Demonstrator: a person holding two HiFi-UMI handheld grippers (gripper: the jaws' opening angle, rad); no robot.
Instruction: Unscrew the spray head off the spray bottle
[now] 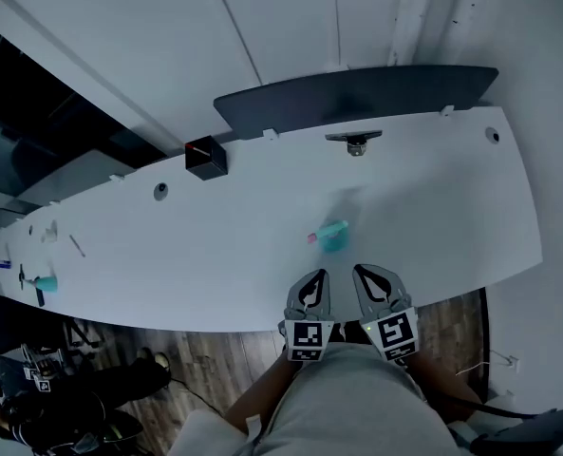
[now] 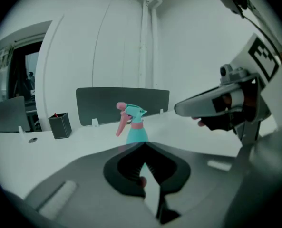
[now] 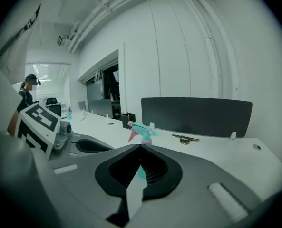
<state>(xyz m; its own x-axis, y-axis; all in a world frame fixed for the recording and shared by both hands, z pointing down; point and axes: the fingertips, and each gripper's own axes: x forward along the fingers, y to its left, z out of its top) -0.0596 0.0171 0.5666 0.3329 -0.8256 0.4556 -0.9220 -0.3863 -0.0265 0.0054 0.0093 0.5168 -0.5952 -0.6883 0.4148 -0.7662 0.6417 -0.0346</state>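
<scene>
Head view shows the left gripper [image 1: 315, 278] and right gripper [image 1: 366, 274] side by side at the near edge of the white table [image 1: 215, 245], both squeezed shut and empty. Just past them stands the teal spray bottle [image 1: 332, 236], its spray head [image 2: 131, 112] on, with bare table all around. By the dark divider [image 1: 357, 93], a black box [image 1: 206, 159] holds something thin and red.

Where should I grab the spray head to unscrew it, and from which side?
Probably the teal spray head just above the pink collar, with the right gripper coming from the near right: the bottle stands upright and the trigger sticks out left. It's shut; open first.
</scene>
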